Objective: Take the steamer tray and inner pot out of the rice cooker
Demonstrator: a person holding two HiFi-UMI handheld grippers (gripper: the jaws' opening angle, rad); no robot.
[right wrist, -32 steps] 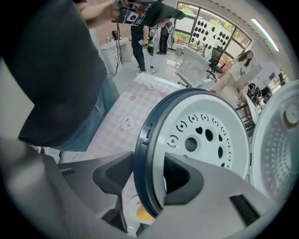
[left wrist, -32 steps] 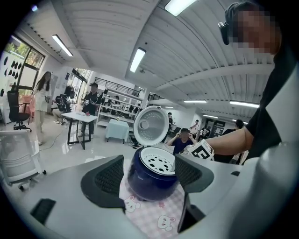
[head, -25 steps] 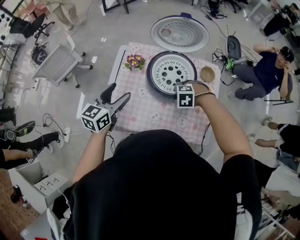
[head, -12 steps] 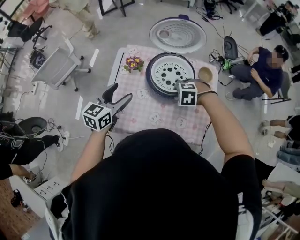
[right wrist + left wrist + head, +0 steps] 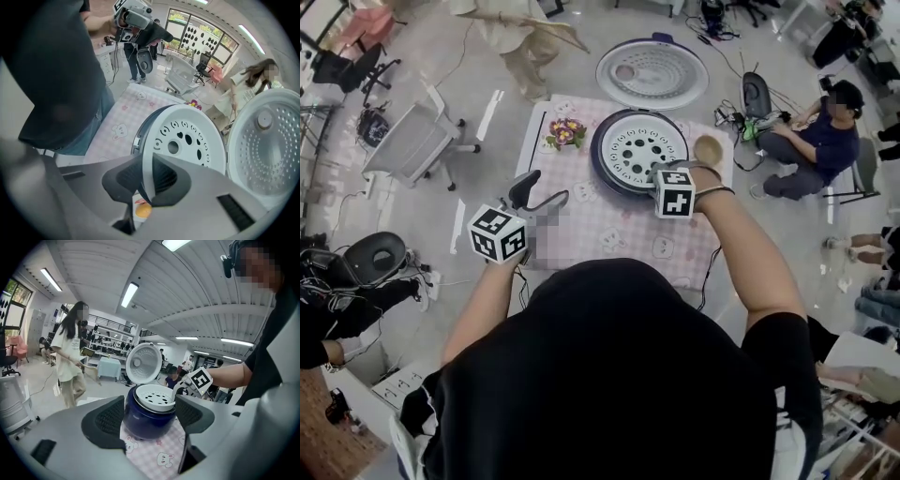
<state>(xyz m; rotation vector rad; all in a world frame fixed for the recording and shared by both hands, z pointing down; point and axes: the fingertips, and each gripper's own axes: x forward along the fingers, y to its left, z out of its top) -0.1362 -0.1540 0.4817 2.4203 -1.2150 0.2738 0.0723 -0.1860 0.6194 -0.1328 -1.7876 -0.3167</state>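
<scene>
Open lid (image 5: pixel 653 71) blocks far side — flowers (image 5: pixel 566 131) left, bowl (image 5: pixel 710 148) right; near tablecloth (image 5: pixel 619 214) free

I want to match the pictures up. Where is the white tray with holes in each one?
Head view: steamer tray, top middle.
Left gripper view: tray, centre.
Right gripper view: tray, centre, rim pinched by right tool.
Shared landmark: open lid behind it.

Person: black short-sleeved top (image 5: pixel 619 375). Left hand-held gripper (image 5: pixel 149 414) and right hand-held gripper (image 5: pixel 146 180): grey bodies, black ribbed pads (image 5: pixel 108 420), white cubes (image 5: pixel 498 233) bearing black square markers.
</scene>
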